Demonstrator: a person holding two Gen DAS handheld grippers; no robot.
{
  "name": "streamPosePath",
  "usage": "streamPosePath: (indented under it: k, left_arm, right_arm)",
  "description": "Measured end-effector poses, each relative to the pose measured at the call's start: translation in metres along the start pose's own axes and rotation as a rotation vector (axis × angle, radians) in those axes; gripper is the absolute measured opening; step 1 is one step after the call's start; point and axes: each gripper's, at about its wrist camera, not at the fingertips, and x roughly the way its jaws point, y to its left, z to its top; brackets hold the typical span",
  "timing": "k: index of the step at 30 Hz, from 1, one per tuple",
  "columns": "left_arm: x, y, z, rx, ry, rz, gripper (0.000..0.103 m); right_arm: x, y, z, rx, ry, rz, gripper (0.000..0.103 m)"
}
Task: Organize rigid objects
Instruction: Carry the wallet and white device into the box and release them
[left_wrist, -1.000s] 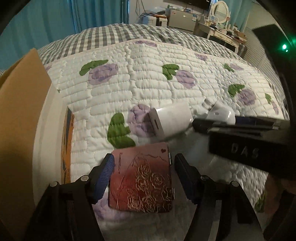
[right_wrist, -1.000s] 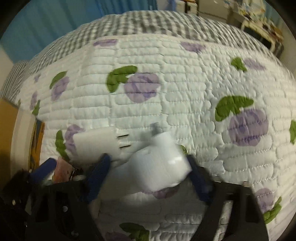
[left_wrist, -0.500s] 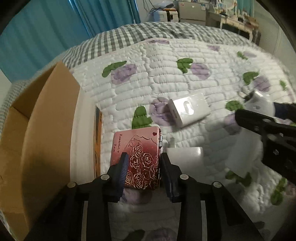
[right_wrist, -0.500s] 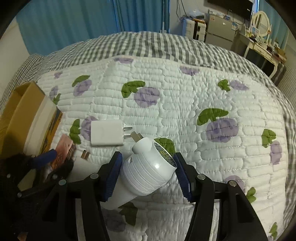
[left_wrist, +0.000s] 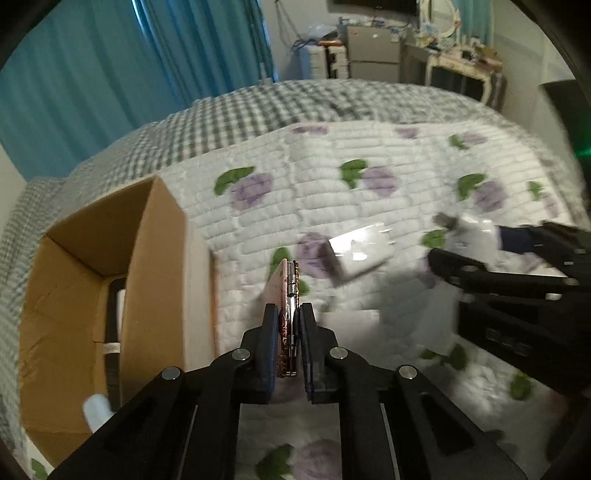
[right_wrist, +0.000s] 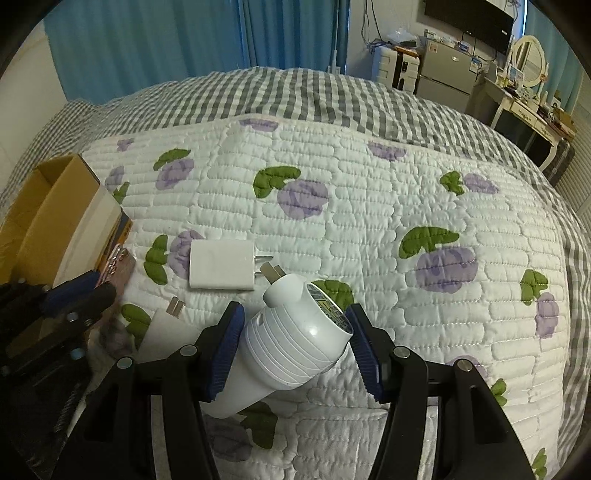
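My left gripper (left_wrist: 288, 325) is shut on a thin pink metal case (left_wrist: 287, 291) with rose engraving, held on edge above the quilt beside an open cardboard box (left_wrist: 155, 258). My right gripper (right_wrist: 293, 332) is shut on a white ribbed plug adapter (right_wrist: 291, 339), lifted over the quilt; it shows blurred in the left wrist view (left_wrist: 472, 230). A white flat charger (right_wrist: 221, 264) lies on the quilt ahead of it, also in the left wrist view (left_wrist: 360, 249). Another white charger (right_wrist: 166, 332) lies lower left, partly hidden.
The cardboard box (right_wrist: 44, 206) stands at the bed's left side, with a dark object and a white item inside (left_wrist: 112, 332). A flat colourful book edge (right_wrist: 116, 236) lies against the box. A grey checked blanket (right_wrist: 314, 99) and furniture are beyond the quilt.
My left gripper has lifted the pink case off the quilt and turned it on edge, nearer the box. My right gripper has risen with the white adapter.
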Motion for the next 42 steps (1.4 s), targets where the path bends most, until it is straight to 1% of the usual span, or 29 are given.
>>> streamPosePath:
  k: [1, 3, 5, 6, 9, 12, 15, 20, 25, 30, 35, 38, 40, 42]
  left_arm:
    - [-0.003, 0.0, 0.0, -0.017, 0.004, -0.046, 0.009]
    - [-0.008, -0.009, -0.003, -0.019, 0.007, -0.077, 0.009]
    - [-0.006, -0.02, -0.001, 0.02, -0.003, -0.039, 0.009]
    - [-0.005, -0.022, -0.001, 0.024, -0.004, -0.035, 0.009]
    - [-0.008, -0.019, -0.001, 0.012, -0.008, -0.04, 0.009]
    - [-0.018, -0.013, 0.0, 0.003, -0.026, -0.05, 0.009]
    - [-0.034, -0.007, 0.005, 0.006, -0.06, -0.043, 0.009]
    - [-0.077, 0.008, 0.013, 0.002, -0.144, -0.041, 0.009]
    - [-0.123, 0.035, 0.018, -0.021, -0.227, -0.029, 0.009]
    - [-0.158, 0.067, 0.017, -0.043, -0.292, -0.012, 0.009]
    - [-0.178, 0.105, 0.009, -0.076, -0.329, 0.015, 0.009]
    - [-0.176, 0.128, -0.001, -0.088, -0.32, 0.032, 0.009]
    - [-0.168, 0.143, -0.008, -0.092, -0.3, 0.05, 0.009]
    - [-0.16, 0.154, -0.016, -0.1, -0.281, 0.062, 0.009]
  right_arm:
    - [-0.002, 0.0, 0.0, 0.003, -0.004, 0.001, 0.057]
    - [-0.004, -0.002, 0.0, 0.012, -0.008, 0.008, 0.057]
    - [-0.006, -0.004, 0.0, 0.019, -0.011, 0.012, 0.057]
    - [-0.007, -0.004, -0.001, 0.021, -0.013, 0.012, 0.057]
    - [-0.013, -0.005, -0.001, 0.021, -0.023, 0.017, 0.057]
    - [-0.024, -0.003, -0.002, 0.005, -0.051, 0.012, 0.057]
    - [-0.044, -0.002, -0.002, -0.005, -0.09, 0.018, 0.057]
    - [-0.078, 0.002, 0.004, -0.016, -0.144, 0.015, 0.057]
    - [-0.125, 0.016, 0.016, -0.045, -0.21, -0.006, 0.057]
    - [-0.173, 0.053, 0.03, -0.111, -0.281, -0.013, 0.057]
    - [-0.209, 0.109, 0.043, -0.189, -0.338, 0.026, 0.057]
    - [-0.216, 0.146, 0.047, -0.238, -0.348, 0.059, 0.056]
    - [-0.213, 0.169, 0.05, -0.26, -0.338, 0.092, 0.056]
    - [-0.204, 0.19, 0.051, -0.283, -0.326, 0.107, 0.056]
